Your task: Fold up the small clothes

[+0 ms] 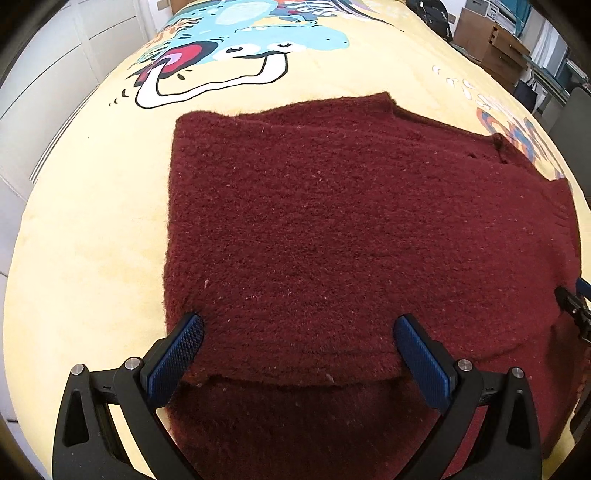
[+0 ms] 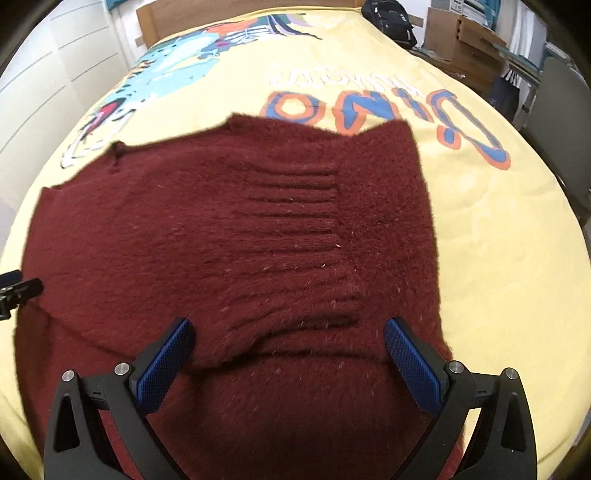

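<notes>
The dark red sweater [image 1: 332, 229] lies partly folded on the yellow printed bedspread [image 1: 92, 229] of the bed, and both the left hand-held gripper [image 1: 298, 332] and the right hand-held gripper [image 2: 289, 332] hover over its near edge, jaws spread wide, gripping nothing.

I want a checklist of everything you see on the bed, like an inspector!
Surface: yellow blanket with cartoon dinosaur print and the word "Dino".
Job's things: dark red sweater lying flat, folded layer on top, ribbed band showing.
Clutter: nothing seen on the blanket.
Grippers: left gripper and right gripper, fingers open, above the sweater's near fold edge.
Cables: nothing seen.
Surroundings: white cupboards, cardboard boxes, black backpack.
</notes>
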{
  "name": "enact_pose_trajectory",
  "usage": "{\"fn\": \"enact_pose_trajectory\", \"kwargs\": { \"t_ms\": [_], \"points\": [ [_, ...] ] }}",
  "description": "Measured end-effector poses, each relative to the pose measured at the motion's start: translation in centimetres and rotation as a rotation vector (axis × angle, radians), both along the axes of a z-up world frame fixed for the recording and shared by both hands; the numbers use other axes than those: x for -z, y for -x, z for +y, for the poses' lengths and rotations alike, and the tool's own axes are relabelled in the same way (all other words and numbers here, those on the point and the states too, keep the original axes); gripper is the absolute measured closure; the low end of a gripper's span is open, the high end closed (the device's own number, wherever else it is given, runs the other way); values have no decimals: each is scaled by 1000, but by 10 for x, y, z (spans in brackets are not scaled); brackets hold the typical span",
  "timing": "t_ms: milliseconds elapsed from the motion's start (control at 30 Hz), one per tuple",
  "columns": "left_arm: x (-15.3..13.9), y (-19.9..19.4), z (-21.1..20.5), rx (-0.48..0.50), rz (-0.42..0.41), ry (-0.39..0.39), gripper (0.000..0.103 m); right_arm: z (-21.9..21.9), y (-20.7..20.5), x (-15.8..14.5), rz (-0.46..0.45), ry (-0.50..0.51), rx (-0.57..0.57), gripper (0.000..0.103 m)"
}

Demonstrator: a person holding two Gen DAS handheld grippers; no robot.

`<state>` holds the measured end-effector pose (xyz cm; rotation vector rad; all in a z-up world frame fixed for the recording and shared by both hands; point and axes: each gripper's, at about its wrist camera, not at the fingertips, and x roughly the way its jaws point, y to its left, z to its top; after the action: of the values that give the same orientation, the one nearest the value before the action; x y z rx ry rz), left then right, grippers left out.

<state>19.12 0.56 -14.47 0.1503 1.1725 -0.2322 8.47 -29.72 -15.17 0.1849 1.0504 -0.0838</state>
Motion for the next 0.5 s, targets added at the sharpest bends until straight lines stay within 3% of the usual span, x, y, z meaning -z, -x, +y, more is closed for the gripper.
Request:
{"fn": "enact_pose_trajectory", "kwargs": {
  "t_ms": [267,500],
  "points": [
    [-48,33,14,14,-45,49,1,5,63,-61,-99,50,-40,0],
    [-65,89,44,29,-60,77,1,6,139,-52,-49,36,-16,0]
  ]
}}
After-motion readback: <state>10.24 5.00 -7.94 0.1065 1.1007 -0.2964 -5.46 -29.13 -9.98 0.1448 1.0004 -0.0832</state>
